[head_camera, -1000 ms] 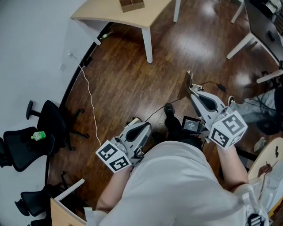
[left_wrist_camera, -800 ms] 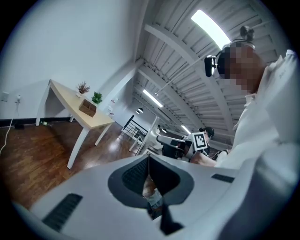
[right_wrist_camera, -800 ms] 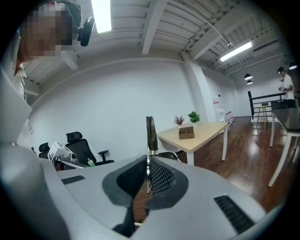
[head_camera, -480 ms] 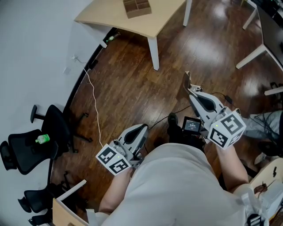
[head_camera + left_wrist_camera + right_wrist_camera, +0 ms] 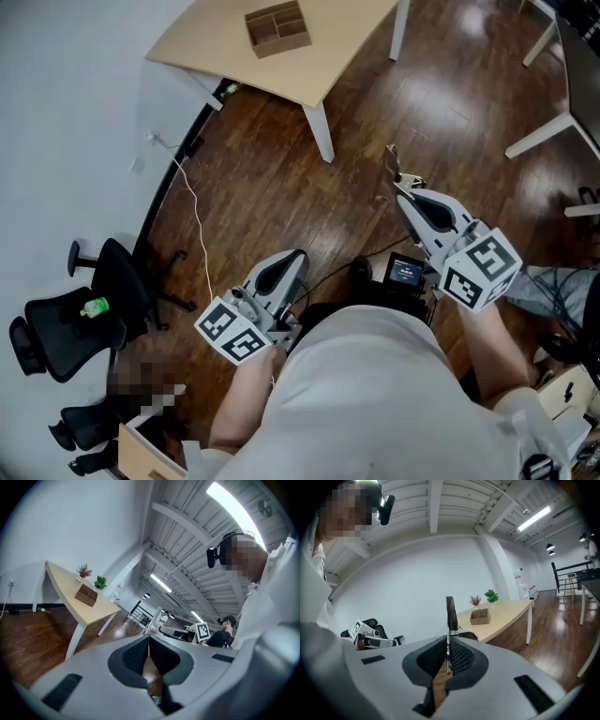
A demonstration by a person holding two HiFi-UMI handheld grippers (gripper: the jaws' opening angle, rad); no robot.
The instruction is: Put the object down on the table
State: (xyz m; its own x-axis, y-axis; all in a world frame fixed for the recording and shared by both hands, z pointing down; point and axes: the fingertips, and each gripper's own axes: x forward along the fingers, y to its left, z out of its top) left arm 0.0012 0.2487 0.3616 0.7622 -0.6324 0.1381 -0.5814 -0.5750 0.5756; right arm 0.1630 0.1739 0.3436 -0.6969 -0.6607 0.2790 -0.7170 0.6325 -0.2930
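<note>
My right gripper (image 5: 401,184) is shut on a thin flat brownish object (image 5: 393,161) that sticks out past its tips over the wooden floor. In the right gripper view the object (image 5: 450,613) stands edge-on between the closed jaws of that gripper (image 5: 448,645). My left gripper (image 5: 297,254) hangs low at the person's waist, shut with nothing in it; its closed jaws show in its own view (image 5: 149,642). The light wooden table (image 5: 328,58) lies ahead at the top, bearing a wooden compartment box (image 5: 278,28). Table (image 5: 508,612) and box (image 5: 480,616) lie beyond the object.
Black office chairs (image 5: 66,323) stand at the left wall, one with a green bottle (image 5: 94,307) on its seat. A white cable (image 5: 193,202) trails over the floor. White table legs (image 5: 553,131) stand at the right. Two small plants (image 5: 93,576) sit on the table's far end.
The view has moved toward the table, which now shows more fully with its box. Both grippers have shifted slightly forward; the right one still holds the flat object.
</note>
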